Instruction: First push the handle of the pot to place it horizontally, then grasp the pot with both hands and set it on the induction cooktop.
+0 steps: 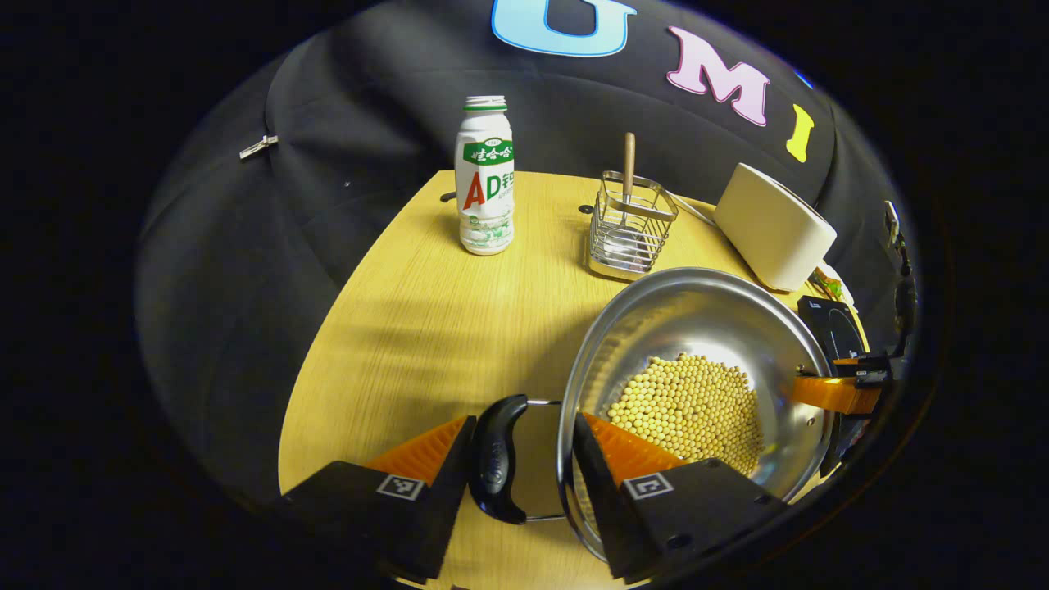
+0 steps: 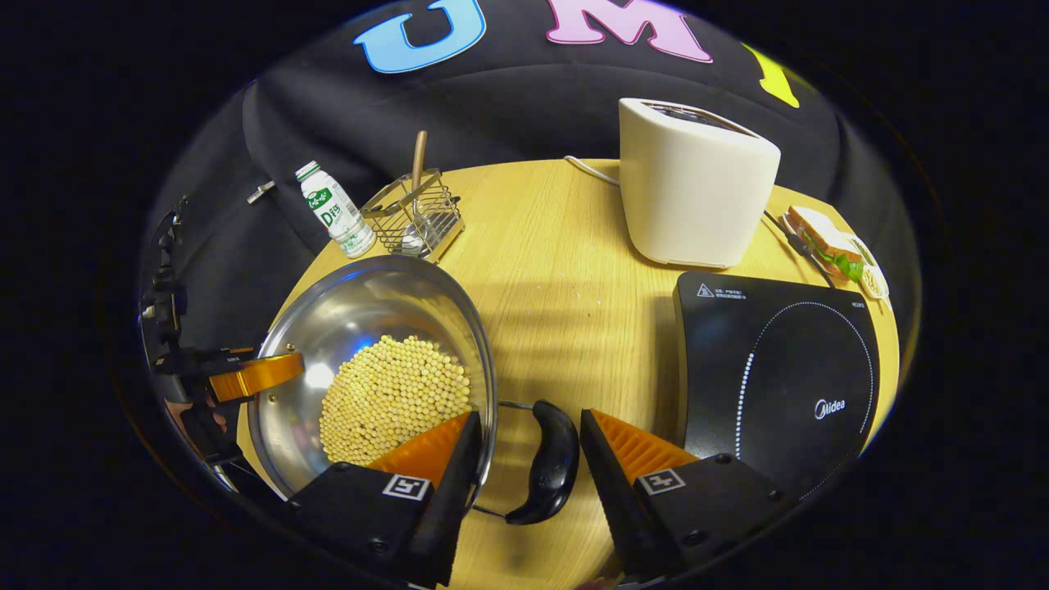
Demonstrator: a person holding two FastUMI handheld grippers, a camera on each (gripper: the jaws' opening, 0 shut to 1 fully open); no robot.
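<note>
Two grippers straddle the pot (image 2: pixel 369 369) handles: left gripper (image 1: pixel 524 459) and right gripper (image 2: pixel 529 455), jaws apart around each. The pot sits at nine o'clock of the induction cooktop (image 2: pixel 778 369). Close both evenly, then lift level so the beans (image 2: pixel 393 397) stay put.

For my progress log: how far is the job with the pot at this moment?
Done: both black handles of the pot look flipped out level. In hand: the left gripper and the right gripper each straddle a handle, jaws open, not clamped. Left: close both, lift, and set the pot on the induction cooktop, which lies beside it on the table.
</note>
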